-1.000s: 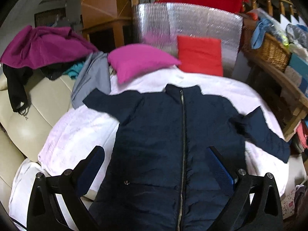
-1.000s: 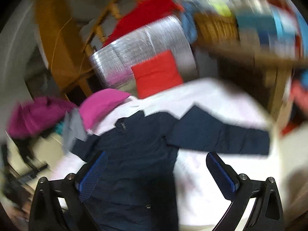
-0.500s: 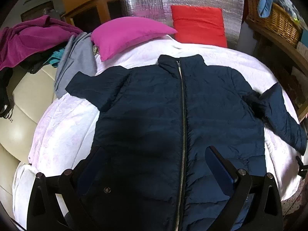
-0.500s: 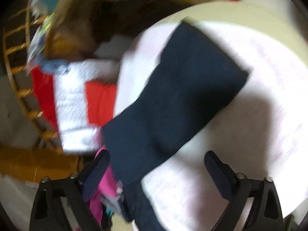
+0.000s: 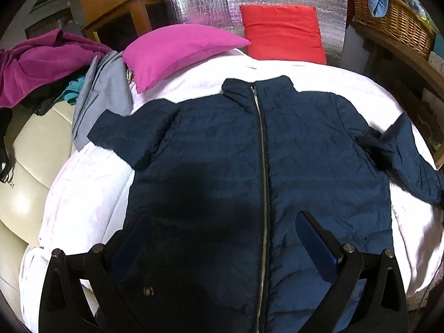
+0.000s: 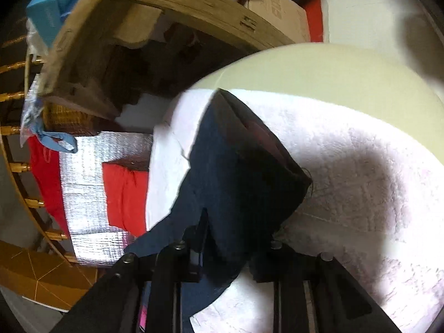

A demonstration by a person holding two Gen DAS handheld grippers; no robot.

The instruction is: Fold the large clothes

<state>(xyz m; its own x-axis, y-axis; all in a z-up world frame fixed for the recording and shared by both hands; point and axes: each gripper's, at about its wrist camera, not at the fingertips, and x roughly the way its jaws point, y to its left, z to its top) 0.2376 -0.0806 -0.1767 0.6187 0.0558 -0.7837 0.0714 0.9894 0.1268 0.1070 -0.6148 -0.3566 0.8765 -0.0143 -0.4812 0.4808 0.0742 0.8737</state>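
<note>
A dark navy zip jacket (image 5: 305, 152) lies front-up and spread flat on a white fleece blanket (image 5: 83, 188). Its left sleeve is short-folded and its right sleeve (image 5: 410, 161) angles out to the right. My left gripper (image 5: 222, 238) hovers open just over the jacket's lower front, one finger on each side of the zip, with nothing between the fingers. In the right wrist view my right gripper (image 6: 233, 249) is rolled sideways and shut on the right sleeve (image 6: 236, 166) near its cuff end. The sleeve fabric bunches between the jaws, over the blanket (image 6: 347, 180).
A pink pillow (image 5: 177, 47) and a red cushion (image 5: 280, 33) lie beyond the collar, before a silver foil panel. Grey (image 5: 102, 97) and purple clothes (image 5: 41, 61) pile on the cream sofa (image 5: 27, 152) at left. A wicker basket (image 5: 394, 19) sits on a wooden shelf at right.
My left gripper came down and closer over the jacket's front. My right gripper rolled sideways, dropped to the right sleeve and went from wide open to shut on it.
</note>
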